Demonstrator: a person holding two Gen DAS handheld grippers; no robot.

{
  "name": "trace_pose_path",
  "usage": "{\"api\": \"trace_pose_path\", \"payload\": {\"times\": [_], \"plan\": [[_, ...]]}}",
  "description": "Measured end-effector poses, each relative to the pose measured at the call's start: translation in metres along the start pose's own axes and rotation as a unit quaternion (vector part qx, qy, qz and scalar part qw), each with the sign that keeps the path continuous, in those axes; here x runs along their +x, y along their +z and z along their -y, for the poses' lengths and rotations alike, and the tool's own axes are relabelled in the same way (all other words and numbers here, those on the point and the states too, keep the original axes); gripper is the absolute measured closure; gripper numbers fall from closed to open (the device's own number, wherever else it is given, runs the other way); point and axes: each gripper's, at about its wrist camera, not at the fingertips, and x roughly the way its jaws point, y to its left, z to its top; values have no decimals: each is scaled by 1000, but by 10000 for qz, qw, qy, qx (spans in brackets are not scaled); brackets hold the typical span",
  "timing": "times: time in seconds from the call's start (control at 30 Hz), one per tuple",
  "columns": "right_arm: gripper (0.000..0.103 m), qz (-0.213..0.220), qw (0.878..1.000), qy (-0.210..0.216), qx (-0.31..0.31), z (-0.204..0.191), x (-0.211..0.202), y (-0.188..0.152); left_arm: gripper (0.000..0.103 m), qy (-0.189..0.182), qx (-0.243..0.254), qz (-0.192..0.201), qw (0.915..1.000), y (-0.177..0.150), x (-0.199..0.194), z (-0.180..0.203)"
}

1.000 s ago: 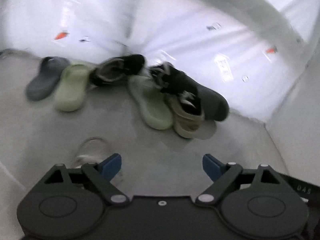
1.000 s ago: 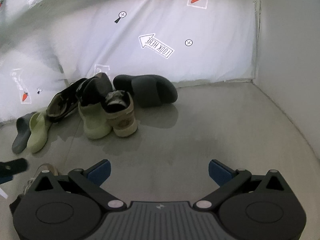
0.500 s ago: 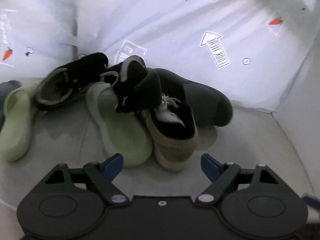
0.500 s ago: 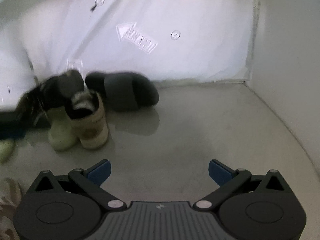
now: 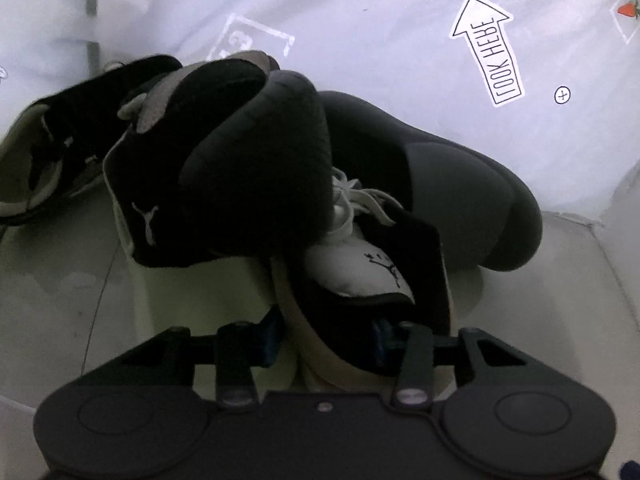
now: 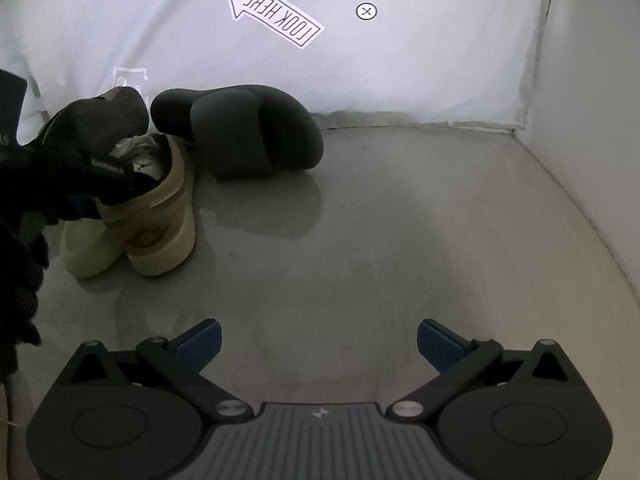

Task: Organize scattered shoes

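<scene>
A tan high-top sneaker (image 5: 360, 272) with a white tongue stands upright among a heap of shoes. My left gripper (image 5: 326, 338) is shut on its heel collar, one finger outside the wall and one inside the shoe. A black sneaker (image 5: 224, 168) leans across its front. Beside it lie a pale green slide (image 5: 200, 304) and a dark grey slide (image 5: 460, 192). In the right wrist view the tan sneaker (image 6: 160, 216) and the grey slide (image 6: 248, 132) sit at the left. My right gripper (image 6: 318, 344) hangs open over bare floor, apart from them.
A second black sneaker (image 5: 48, 152) lies at the far left. A white sheet with an arrow sign (image 6: 276, 14) hangs behind the shoes, and a white wall (image 6: 592, 80) closes the right side. A gloved hand (image 6: 20, 280) shows at the left edge. Grey floor (image 6: 400, 240) stretches right.
My left gripper moved forward into the heap and closed on the tan sneaker's collar. The right gripper shifted closer, staying open.
</scene>
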Motion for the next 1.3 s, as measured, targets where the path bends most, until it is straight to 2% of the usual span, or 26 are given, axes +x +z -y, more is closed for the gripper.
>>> {"api": "trace_pose_path", "payload": {"times": [0.1,0.23,0.43,0.67,0.87,1.0,1.3], "plan": [[0,95,9999,-64,59,6,-10,-3,67,14,12,-148,9999,-6,-9,0],[0,253,9995,-137,122,14,-27,-6,68,-28,432,-337,9985,-30,-32,6],[0,598,9978,-199,216,25,-68,-17,74,-127,699,-494,9963,-94,-89,15],[0,888,9957,-193,171,34,-118,-45,74,-269,971,-689,9925,-154,-149,20],[0,824,9963,-199,135,40,-141,-70,74,-422,1217,-912,9875,-192,-188,26],[0,637,9977,-202,95,42,-151,-91,74,-469,1328,-991,9851,-211,-206,30],[0,420,9988,-223,-66,43,-167,-118,73,-457,1324,-956,9855,-234,-225,34]]}}
